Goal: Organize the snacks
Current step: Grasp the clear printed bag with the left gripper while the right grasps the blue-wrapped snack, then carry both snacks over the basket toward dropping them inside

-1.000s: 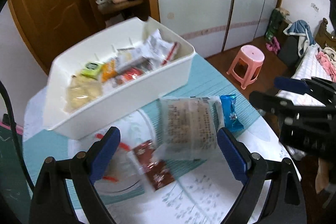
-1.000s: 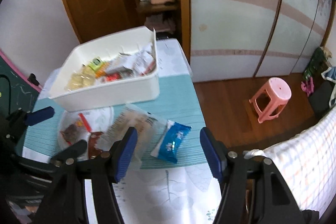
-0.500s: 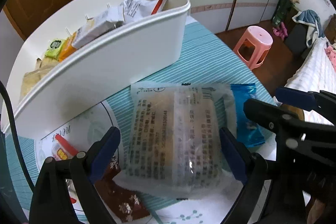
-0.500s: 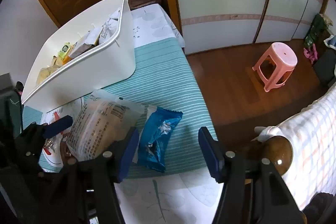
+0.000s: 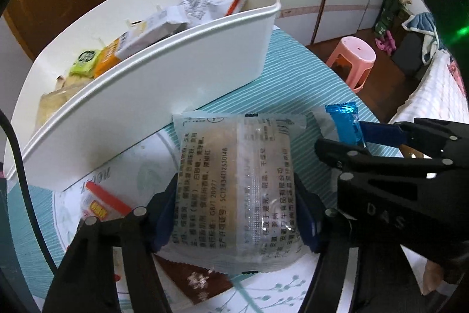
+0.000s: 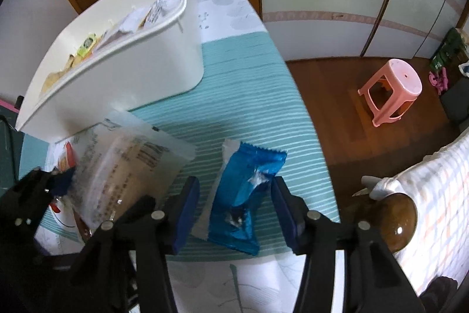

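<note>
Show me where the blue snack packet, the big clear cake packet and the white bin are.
blue snack packet [image 6: 244, 189]: right wrist view, middle of wrapper.
clear cake packet [image 5: 237, 189]: left wrist view, printed back.
white bin [image 5: 164, 96]: left wrist view, near outer wall.

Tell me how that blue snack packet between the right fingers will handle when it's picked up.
The blue snack packet looks like thin crinkled foil, so it will probably flex and sag. Its glossy surface may slip. It lies flat, so rolling seems unlikely.

left tongs: black frame, blue pads, silver screws | right tongs: same, "DAS" embossed
</note>
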Demonstrator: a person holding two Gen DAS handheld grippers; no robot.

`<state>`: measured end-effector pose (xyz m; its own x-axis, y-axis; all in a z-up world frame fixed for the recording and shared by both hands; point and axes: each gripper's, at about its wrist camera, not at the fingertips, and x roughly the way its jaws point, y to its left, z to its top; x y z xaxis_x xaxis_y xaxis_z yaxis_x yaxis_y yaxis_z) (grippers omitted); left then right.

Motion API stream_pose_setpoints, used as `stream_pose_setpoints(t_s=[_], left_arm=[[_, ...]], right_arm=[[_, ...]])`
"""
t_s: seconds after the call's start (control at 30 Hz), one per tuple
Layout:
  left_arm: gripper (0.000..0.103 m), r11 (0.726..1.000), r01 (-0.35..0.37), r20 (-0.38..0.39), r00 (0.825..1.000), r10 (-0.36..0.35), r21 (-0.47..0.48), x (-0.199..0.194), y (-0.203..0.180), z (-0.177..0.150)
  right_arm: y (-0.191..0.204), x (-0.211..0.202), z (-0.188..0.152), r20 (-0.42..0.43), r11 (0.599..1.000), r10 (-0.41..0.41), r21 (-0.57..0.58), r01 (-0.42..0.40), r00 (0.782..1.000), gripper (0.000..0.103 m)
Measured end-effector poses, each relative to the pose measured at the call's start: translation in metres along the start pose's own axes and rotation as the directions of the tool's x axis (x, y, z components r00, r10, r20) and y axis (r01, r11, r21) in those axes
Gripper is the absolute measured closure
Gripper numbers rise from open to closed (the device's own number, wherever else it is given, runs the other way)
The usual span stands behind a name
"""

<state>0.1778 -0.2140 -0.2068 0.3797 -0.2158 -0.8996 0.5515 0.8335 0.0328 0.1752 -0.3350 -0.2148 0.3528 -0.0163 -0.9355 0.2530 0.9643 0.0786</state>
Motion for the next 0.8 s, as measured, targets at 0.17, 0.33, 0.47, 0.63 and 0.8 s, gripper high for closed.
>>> stream_pose_setpoints(t_s=[0.17,0.33,0.47,0.63,0.8], left_arm=[[0.036,0.999,-0.015,0.030,0.999,0.017,-0.046,-0.016,0.015,-0.007],[0.036,0.996,-0.016,0.080,0.997,0.024,-0.093,-0.047,0.034,-0.012],[0.036,0.991,-0.015,0.125,0.992,0.031,-0.130,-0.074,0.051,-0.017],[0.036,0.985,-0.017,0.174,0.984,0.047,-0.171,-0.113,0.078,-0.027],[0.036,0.981,-0.056,0.237,0.966,0.099,-0.183,-0.156,0.106,-0.029]], right_arm=[[0.009,0.001,-0.003,0.038,0.998,-0.050,-0.041,0.052,0.998,0.065],[0.013,-0.001,-0.010,0.045,0.997,-0.038,-0.063,0.041,0.998,0.072],[0.018,-0.016,-0.019,0.058,0.997,0.009,-0.072,-0.005,0.998,0.074],[0.034,-0.048,-0.029,0.105,0.992,0.095,-0.098,-0.085,0.990,0.074],[0.060,-0.087,-0.024,0.173,0.977,0.164,-0.164,-0.136,0.971,0.074]])
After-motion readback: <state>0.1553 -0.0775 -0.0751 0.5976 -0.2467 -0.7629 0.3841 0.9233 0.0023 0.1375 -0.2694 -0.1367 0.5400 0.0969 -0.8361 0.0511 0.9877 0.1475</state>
